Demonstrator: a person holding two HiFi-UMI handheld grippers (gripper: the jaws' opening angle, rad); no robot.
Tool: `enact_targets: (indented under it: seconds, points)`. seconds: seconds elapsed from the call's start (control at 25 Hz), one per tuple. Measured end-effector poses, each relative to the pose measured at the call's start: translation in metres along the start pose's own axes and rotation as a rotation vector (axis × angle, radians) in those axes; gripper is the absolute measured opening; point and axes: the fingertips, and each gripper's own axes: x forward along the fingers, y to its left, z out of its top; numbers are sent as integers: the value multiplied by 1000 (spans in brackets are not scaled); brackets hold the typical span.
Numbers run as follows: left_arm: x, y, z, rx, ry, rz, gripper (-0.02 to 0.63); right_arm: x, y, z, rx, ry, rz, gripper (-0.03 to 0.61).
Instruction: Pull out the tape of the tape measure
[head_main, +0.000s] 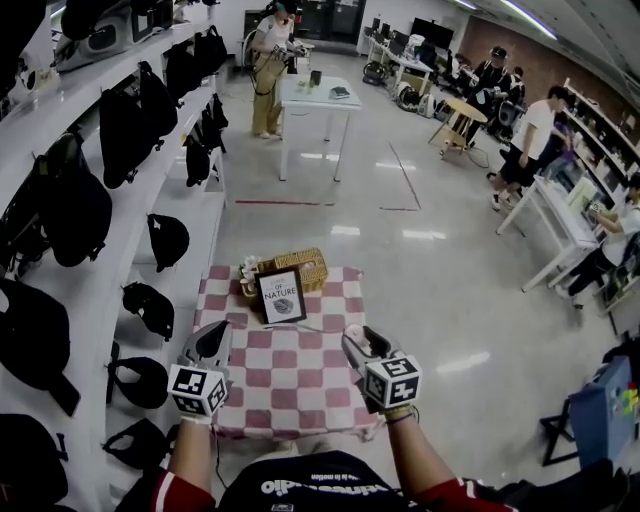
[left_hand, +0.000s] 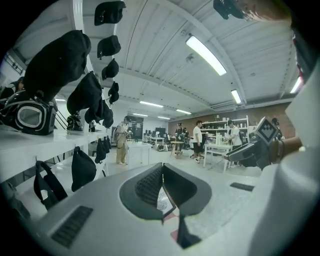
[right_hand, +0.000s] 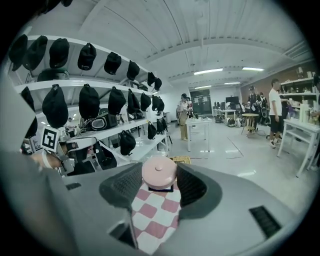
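One tape measure (right_hand: 159, 176) in right tool (right_hand: 160, 169)

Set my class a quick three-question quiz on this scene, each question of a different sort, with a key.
1. True or false: the right gripper holds nothing.
2. Which thing stands behind the framed sign on the checked cloth? A. a wicker basket B. a kettle C. a pile of books
3. Fill in: the cloth's squares are pink and ___.

Key: 1. False: its jaws are shut on the pink tape measure. 2. A. 3. White.
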Motion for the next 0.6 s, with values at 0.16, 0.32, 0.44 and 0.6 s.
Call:
enact_targets:
  seconds: [0.16,0.32,0.44,0.6]
  points:
    - [7,-2,-18,13,7,-18,9,8,-4,-21,15,5,-20,222]
    - [16,0,-31,13,-2,-27,9,21,-13,-39,25,-1,-42,222]
    - [21,4,-52,-13,13,-23,9,33,-16,-61,31,30,-56,222]
    - [31,3,-80,-46,36,-26,9,46,-22,-89,45,65,-66,222]
